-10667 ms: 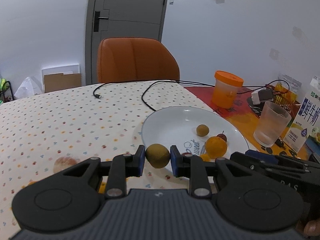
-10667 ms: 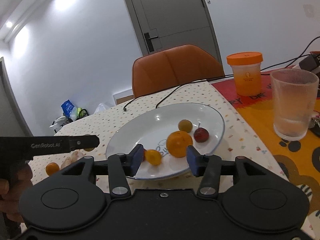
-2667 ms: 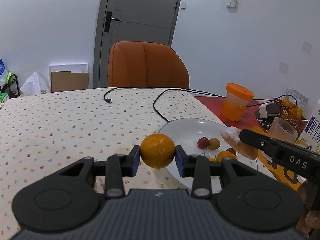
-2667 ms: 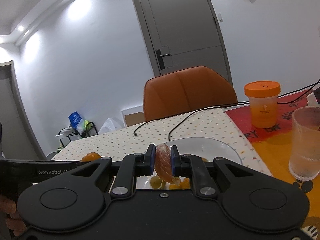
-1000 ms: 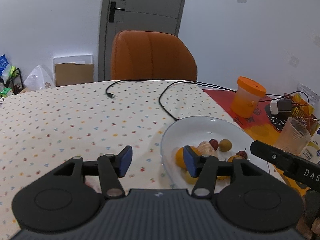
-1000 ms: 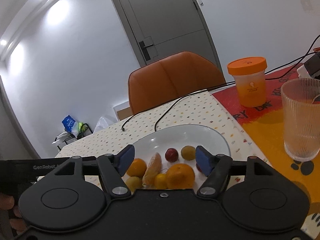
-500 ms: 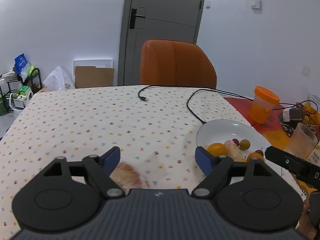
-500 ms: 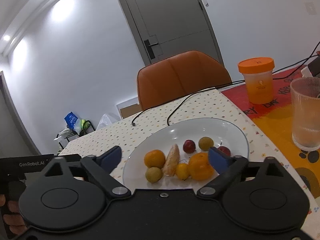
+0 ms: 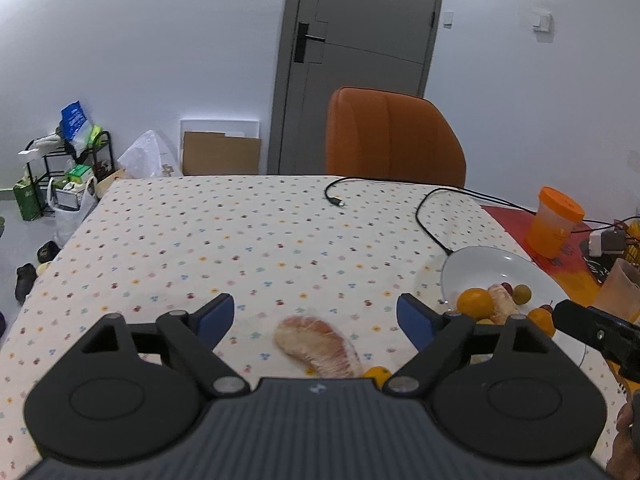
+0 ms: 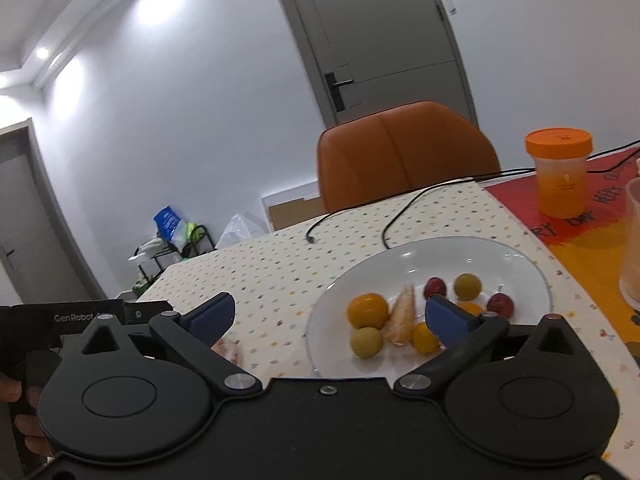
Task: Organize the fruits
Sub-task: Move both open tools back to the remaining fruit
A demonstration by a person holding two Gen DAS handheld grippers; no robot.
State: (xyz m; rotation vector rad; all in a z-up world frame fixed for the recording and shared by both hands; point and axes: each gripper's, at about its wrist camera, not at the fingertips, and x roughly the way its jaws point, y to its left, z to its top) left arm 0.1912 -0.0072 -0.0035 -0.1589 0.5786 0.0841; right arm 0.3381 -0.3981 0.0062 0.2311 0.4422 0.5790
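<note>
The left gripper (image 9: 316, 318) hangs with its fingers spread wide and empty over a peeled pomelo segment (image 9: 318, 346) lying on the dotted surface (image 9: 224, 240), a small orange (image 9: 377, 373) just beside it; the segment looks soft, so the fingers should straddle its narrow width and close gently; the right gripper (image 10: 330, 318) is likewise wide apart and empty, near the plate (image 10: 516, 264) of gathered fruit.

The tablecloth (image 9: 240, 248) is cream with small multicoloured dots; the plate (image 10: 516, 264) white; the chair (image 9: 394, 140) orange; the pomelo segment (image 9: 318, 346) pale pink.
</note>
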